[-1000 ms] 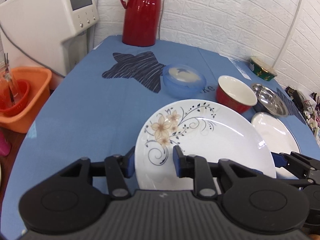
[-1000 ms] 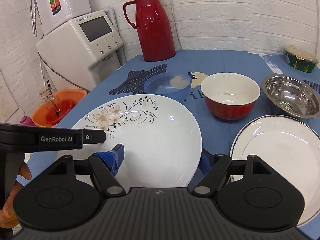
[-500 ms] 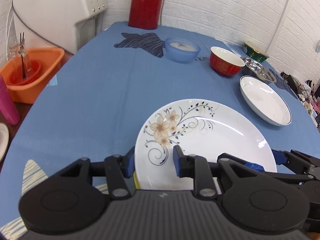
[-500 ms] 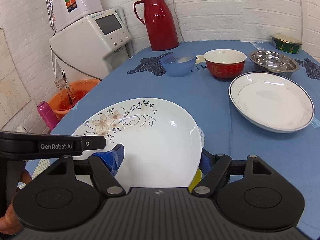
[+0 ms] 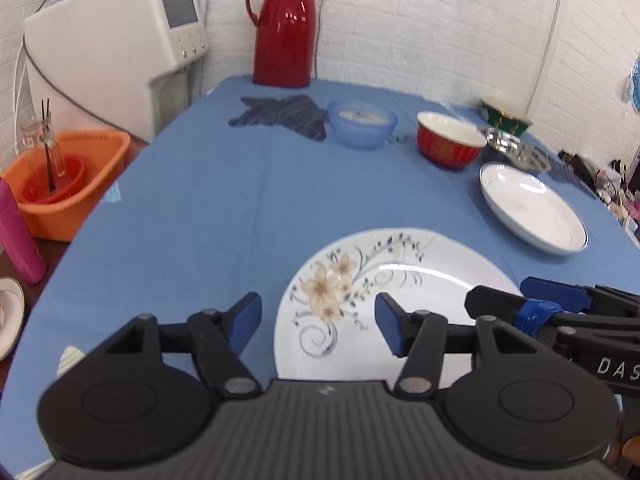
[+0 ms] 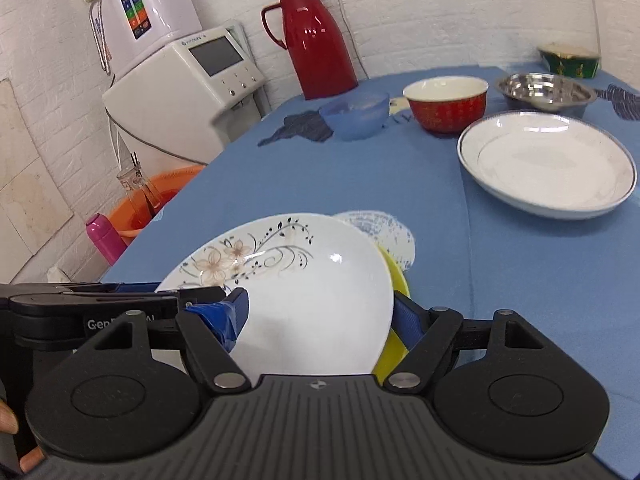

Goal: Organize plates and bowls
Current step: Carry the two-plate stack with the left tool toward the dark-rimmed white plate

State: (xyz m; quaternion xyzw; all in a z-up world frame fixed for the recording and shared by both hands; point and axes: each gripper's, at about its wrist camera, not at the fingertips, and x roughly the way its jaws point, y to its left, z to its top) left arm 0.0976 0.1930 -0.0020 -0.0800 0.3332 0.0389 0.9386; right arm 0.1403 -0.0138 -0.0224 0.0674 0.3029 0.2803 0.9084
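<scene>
Floral plate [image 5: 400, 280]: at the near end of the blue surface [image 5: 200, 220], well apart from the other dishes. Seems to rest on a yellow plate [image 6: 396, 280], of which only a strip shows at its right rim.

Left gripper [image 5: 316, 326]: fingers open wide, one outside the left rim, the other above the painted flowers, neither touching the plate as far as can be seen. Right gripper [image 6: 322, 318]: fingers also spread wide, with the near part of the plate between them. No clamping visible there.

Probably the step of leaving the floral plate on the yellow one. To do it well:

- Check first that the plate sits flat and roughly centred, because it looks shifted to the left of the yellow plate.
- Pull both grippers back straight and level, without lifting, so as not to hook the rim and tilt the stack.
- Avoid any sideways push; glazed plates likely slide easily on each other.

After that, go probably for the white rimmed plate [image 6: 544, 164], just in front of the red bowl [image 6: 446, 104] and the steel bowl [image 6: 544, 92].
</scene>
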